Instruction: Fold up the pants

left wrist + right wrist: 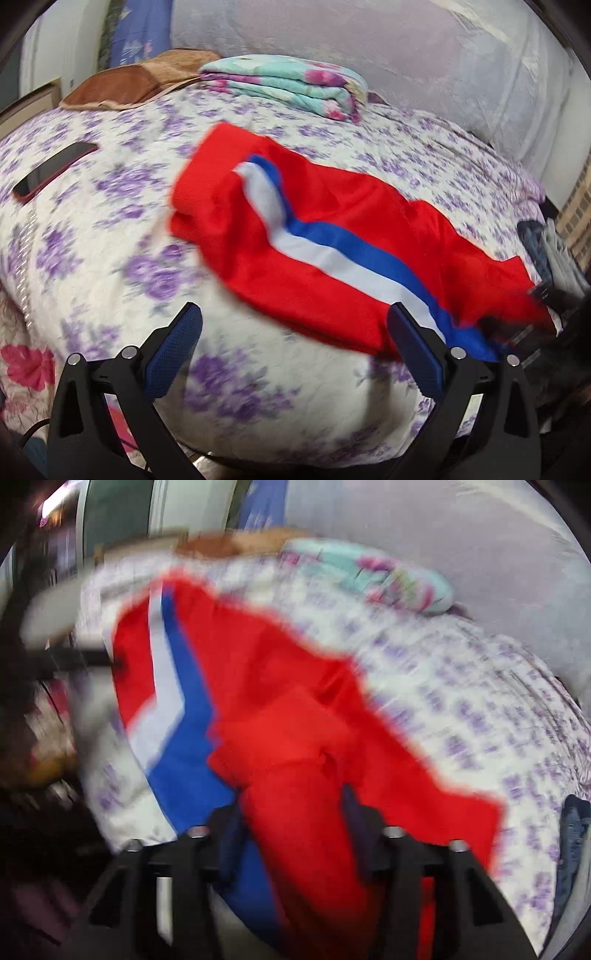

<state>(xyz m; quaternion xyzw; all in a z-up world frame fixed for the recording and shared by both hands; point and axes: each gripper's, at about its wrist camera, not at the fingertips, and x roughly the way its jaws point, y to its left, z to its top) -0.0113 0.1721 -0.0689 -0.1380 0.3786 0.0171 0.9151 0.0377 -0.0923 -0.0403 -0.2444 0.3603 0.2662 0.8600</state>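
Left tool (291, 354) spread wide, nothing held. Right tool (291, 834) pinching red pants (332, 236). Pants laid long on bed (92, 229), folding barely begun.

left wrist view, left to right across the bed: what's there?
phone → brown pillow → folded floral quilt → red pants, running on to the right edge, where the blurred right gripper meets them. The open left gripper is in the foreground.
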